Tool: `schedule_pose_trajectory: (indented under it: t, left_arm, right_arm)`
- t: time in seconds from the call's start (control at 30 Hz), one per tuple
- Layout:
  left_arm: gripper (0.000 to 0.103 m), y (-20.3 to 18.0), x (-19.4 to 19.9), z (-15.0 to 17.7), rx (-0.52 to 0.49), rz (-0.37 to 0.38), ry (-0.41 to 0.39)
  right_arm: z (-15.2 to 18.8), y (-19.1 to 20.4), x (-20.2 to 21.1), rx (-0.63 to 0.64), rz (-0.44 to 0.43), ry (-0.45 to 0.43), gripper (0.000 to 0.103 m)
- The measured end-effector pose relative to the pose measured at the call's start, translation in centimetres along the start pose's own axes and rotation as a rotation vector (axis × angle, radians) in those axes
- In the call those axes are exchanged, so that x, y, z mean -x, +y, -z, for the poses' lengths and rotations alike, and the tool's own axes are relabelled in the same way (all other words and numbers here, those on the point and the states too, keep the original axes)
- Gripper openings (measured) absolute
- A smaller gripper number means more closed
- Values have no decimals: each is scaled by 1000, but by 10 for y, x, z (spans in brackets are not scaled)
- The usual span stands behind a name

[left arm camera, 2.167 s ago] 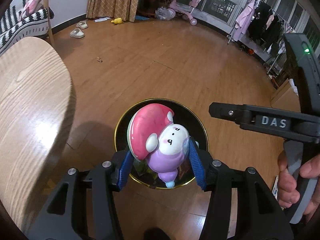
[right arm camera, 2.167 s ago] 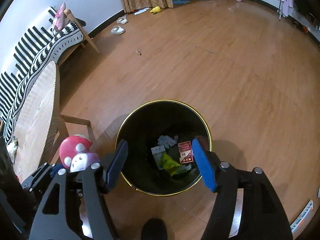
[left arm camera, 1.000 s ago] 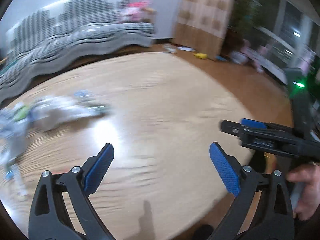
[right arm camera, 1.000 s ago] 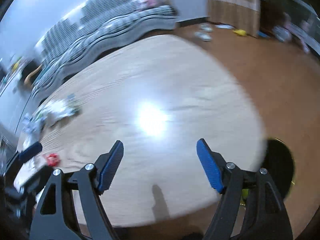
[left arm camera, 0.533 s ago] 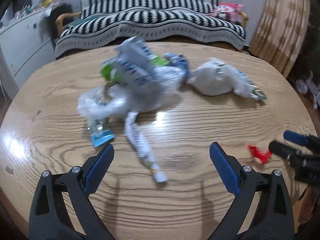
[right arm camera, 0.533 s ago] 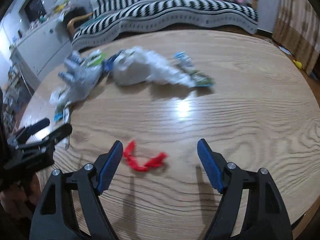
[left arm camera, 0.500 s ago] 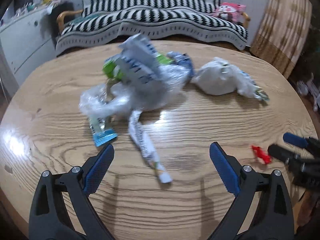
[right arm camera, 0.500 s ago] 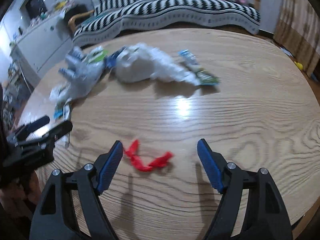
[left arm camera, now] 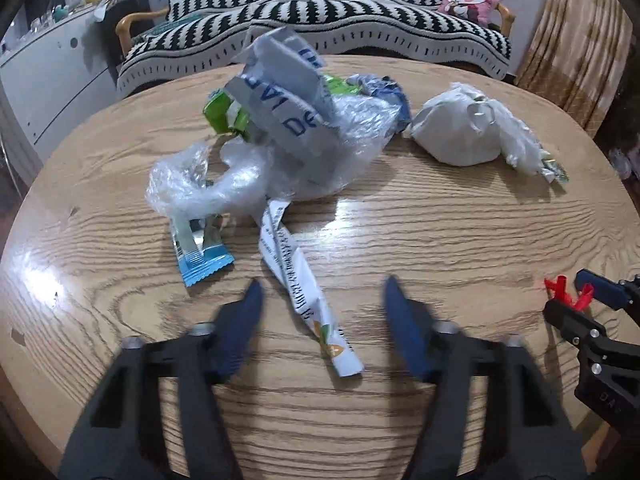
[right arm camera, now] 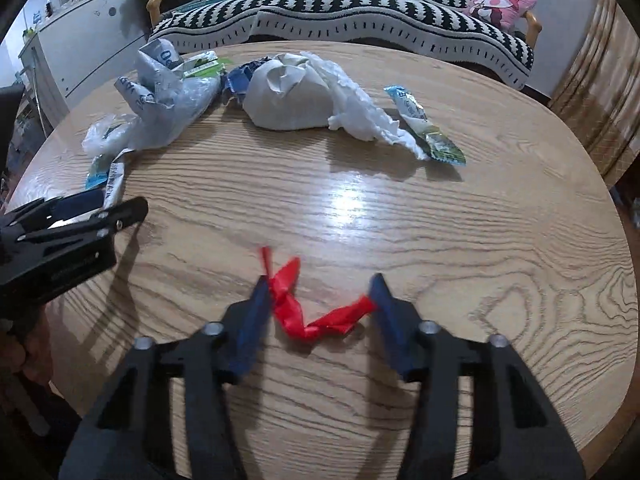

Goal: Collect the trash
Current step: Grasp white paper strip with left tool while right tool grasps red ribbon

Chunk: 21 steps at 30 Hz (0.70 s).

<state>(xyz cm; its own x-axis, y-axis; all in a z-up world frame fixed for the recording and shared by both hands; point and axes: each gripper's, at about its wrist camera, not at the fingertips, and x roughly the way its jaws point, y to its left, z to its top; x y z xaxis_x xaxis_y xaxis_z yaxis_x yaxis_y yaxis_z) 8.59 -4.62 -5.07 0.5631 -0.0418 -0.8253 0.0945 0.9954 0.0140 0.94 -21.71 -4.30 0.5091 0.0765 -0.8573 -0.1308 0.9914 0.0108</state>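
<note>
Living-room setting – a round light-wood counter [left arm camera: 440, 240] fills both views, with a black-and-white striped sofa [left arm camera: 320, 20] behind it, a pink plush cushion [left arm camera: 470, 0] on its right end and a white cabinet [left arm camera: 44, 80] off to the left.

Trash sits on the far half of the counter: a crumpled clear plastic bag with a grey blue-lettered wrapper [left arm camera: 288, 120], a green-and-white packet [left arm camera: 224, 114] tucked against its left side, a balled white plastic bag [left arm camera: 460, 132] just beside it on the right, and a small blue-and-silver sachet [left arm camera: 200, 254] in front of the clear bag. In the right wrist view a blue-and-green snack wrapper [right arm camera: 430, 132] lies at the tail of the white bag.

Left claw [left arm camera: 320, 308] points down at the counter, jaws closing, with a long twisted white paper wrapper [left arm camera: 300, 276] lying between the blue pads; neither pad touches it yet.

Right claw [right arm camera: 316, 300] is also closing, around a twisted red plastic strip [right arm camera: 296, 312] lying on the near part of the counter. Both pads look to be touching the ends of the strip, though it is not clearly clamped – it still lies loose on the wood. From the left wrist view the strip shows as a red tip at the right claw's fingers, at the right edge.
</note>
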Motion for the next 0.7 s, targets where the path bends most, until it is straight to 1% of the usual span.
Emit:
schedule_pose_trajectory:
  t: [0.03,0.1,0.13,0.27,0.37,0.4,0.43,0.57,0.7]
  left_arm:
    - [24,-1,1,0,-6,-5,0]
    - [15,-2,2,-1,3,8,9]
    - [13,0,3,0,25,28,18]
    - [12,-4,12,1,37,52,19]
    - [12,-7,26,2,46,103,1]
    - [12,-10,34,2,51,140,-20]
    - [12,-12,40,2,49,158,-35]
    - [12,-35,64,-1,8,206,-116]
    - [12,-71,75,-2,-41,248,-137]
  right_arm:
    - [0,0,1,3,-2,-1,42]
    - [1,-1,3,9,-7,-6,39]
    - [2,-1,5,9,-6,-11,39]
    - [3,-11,14,-9,-5,-27,39]
    - [5,-23,23,-40,-14,-46,39]
    - [4,-26,26,-47,-15,-52,39]
    - [4,-29,29,-54,-17,-57,39]
    - [10,-46,40,-86,-19,-75,39]
    - [18,-70,54,-125,-9,-95,39]
